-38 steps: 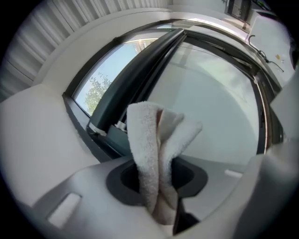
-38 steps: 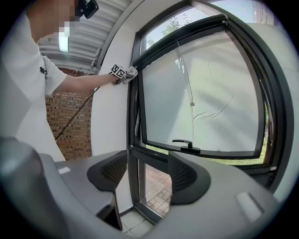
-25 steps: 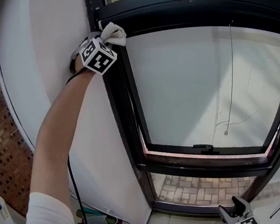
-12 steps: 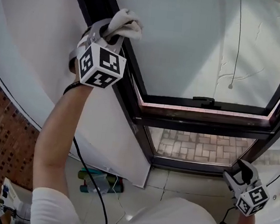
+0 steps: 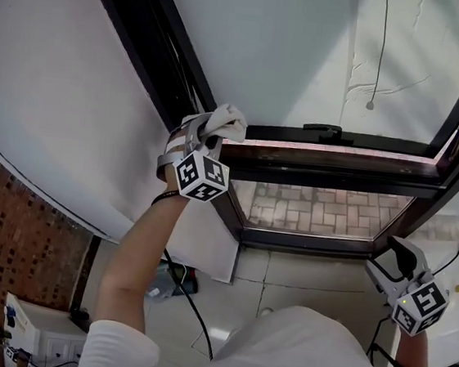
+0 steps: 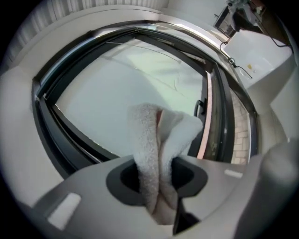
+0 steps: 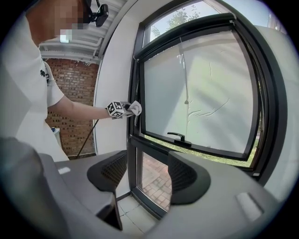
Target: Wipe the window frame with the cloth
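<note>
Two grippers in play, but only one is working: the left gripper point(image 5: 203, 140) has its jaws clamped on a white terry cloth point(image 5: 228, 122). The cloth is bunched up and poking out past the tips. It's pressed on the left upright of the black window frame point(image 5: 154, 51), right by the corner where the horizontal bar meets it. It looks soft, light and floppy, so I'd say grabbing a fat fold like that is the way to go, with a loose wad out front to squash into the grooves. The frame looks hard, smooth and ridged, so the channels probably need pressure. The right gripper point(image 5: 393, 261) hangs low by the frame's bottom right corner, jaws spread, nothing in them. There's a white wall point(image 5: 74, 103) on the left, a brick wall point(image 5: 7, 260) further over, and a pale tiled floor point(image 5: 309, 278) below.
</note>
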{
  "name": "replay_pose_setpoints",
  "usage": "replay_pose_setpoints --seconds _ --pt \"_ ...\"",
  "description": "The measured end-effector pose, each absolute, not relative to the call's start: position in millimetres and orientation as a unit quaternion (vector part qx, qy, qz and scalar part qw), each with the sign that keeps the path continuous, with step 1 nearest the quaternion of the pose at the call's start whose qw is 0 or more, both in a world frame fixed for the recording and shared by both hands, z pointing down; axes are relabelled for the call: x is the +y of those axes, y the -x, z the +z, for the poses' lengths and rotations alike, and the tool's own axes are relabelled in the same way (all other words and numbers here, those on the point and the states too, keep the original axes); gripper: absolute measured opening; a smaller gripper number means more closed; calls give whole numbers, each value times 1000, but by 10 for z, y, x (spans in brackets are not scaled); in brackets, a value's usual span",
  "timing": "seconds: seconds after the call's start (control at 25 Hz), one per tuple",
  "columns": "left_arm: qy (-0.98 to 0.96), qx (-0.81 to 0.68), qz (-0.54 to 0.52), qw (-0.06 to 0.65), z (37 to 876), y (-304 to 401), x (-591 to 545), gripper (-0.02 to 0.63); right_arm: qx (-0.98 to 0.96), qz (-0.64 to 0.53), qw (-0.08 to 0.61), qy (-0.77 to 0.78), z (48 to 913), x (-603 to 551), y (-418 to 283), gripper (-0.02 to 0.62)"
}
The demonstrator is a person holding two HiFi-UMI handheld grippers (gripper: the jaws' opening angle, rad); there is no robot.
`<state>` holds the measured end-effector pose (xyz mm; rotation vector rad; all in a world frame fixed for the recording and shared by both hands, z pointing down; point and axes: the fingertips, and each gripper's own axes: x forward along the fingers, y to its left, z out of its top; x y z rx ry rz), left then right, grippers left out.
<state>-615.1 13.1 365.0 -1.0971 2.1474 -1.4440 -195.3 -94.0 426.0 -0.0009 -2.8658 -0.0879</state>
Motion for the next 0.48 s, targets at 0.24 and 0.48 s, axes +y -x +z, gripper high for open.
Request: replay_pose_setpoints --seconds 0.24,0.48 --pt "434 730 -517 108 4742 6239 -10 137 -987 -18 161 -16 4373 -894 1870 278" --pt "453 718 -525 49 5409 6452 -29 137 -982 -12 182 -40 4431 -961 1752 278"
